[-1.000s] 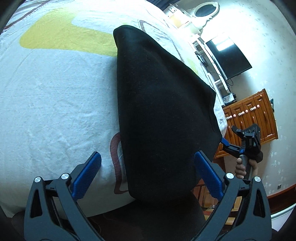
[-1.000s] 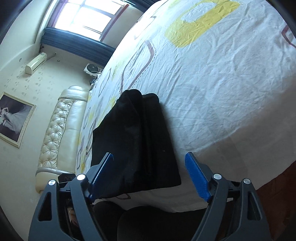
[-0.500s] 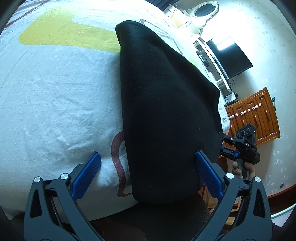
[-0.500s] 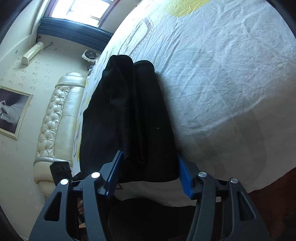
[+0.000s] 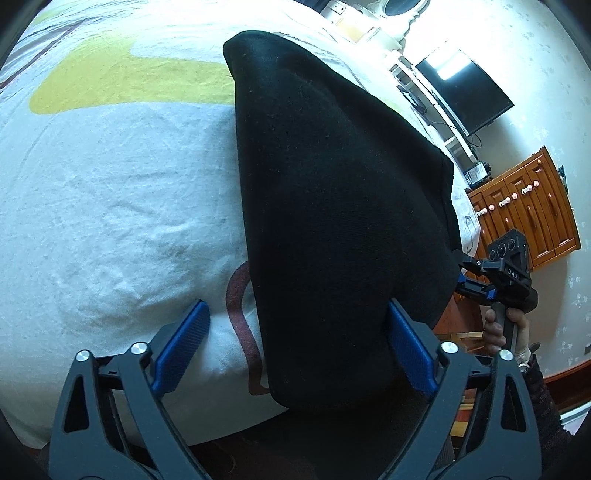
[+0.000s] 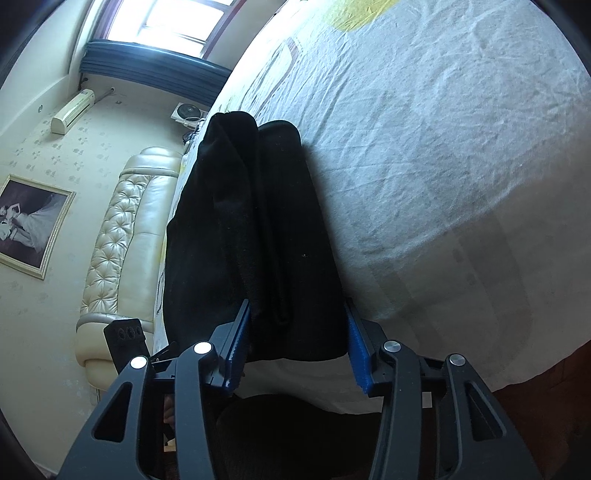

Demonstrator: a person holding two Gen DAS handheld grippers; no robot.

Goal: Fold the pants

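Note:
Black folded pants point(image 5: 332, 206) lie on the patterned bed sheet point(image 5: 110, 221), their near end at the bed's edge. My left gripper point(image 5: 295, 350) straddles the near corner. Its jaws are closing: the right pad point(image 5: 410, 354) is against the cloth, and the left pad point(image 5: 181, 350) stands apart over bare sheet. In the right wrist view the pants point(image 6: 258, 221) show as a thick layered stack. My right gripper point(image 6: 297, 349) has its jaws closing on that stack's end, both pads touching cloth. The right gripper point(image 5: 476, 280) also shows at the pants' far corner, held by a hand point(image 5: 498, 328).
The bed edge runs just under both grippers, with dark floor below. A wooden cabinet point(image 5: 528, 206) and a television point(image 5: 465, 88) stand beyond the bed. A cream tufted headboard point(image 6: 122, 236), a framed picture point(image 6: 29, 221) and a window point(image 6: 166, 18) show in the right wrist view.
The right gripper dropped onto the pants' end and narrowed its jaws around it. The left gripper's jaws have drawn inward, the right pad reaching the cloth.

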